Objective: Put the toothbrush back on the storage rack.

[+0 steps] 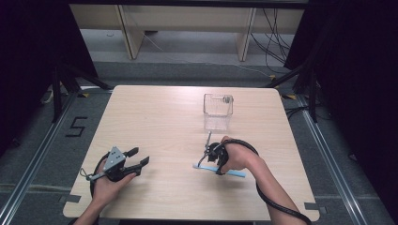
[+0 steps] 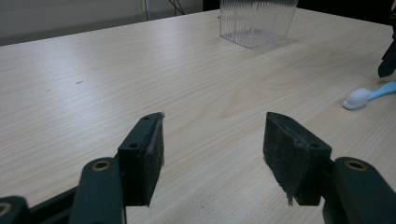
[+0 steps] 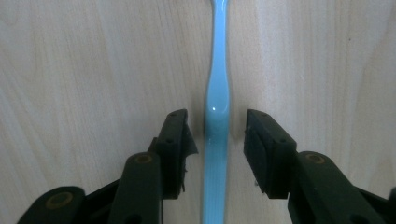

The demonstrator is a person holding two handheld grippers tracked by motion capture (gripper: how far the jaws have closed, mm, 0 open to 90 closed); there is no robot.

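Apparently mid-pickup: right gripper (image 3: 217,135) lowered over light-blue toothbrush (image 3: 217,107), jaws apart astride its handle, not yet touching. Lying flat toward the table's (image 1: 155,117) near right edge. Next: close squarely (clear ribbed container (image 1: 218,111) a likely destination). Left gripper (image 2: 212,154) gaping, empty. No legible labels.

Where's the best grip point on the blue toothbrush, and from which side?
Grip the blue toothbrush on the thick part of its handle, coming straight down from above. It lies flat on the table, so only its narrow sides are free. The right hand-held gripper already straddles that part, jaws open on either side and square to the handle. Probably avoid the white head.
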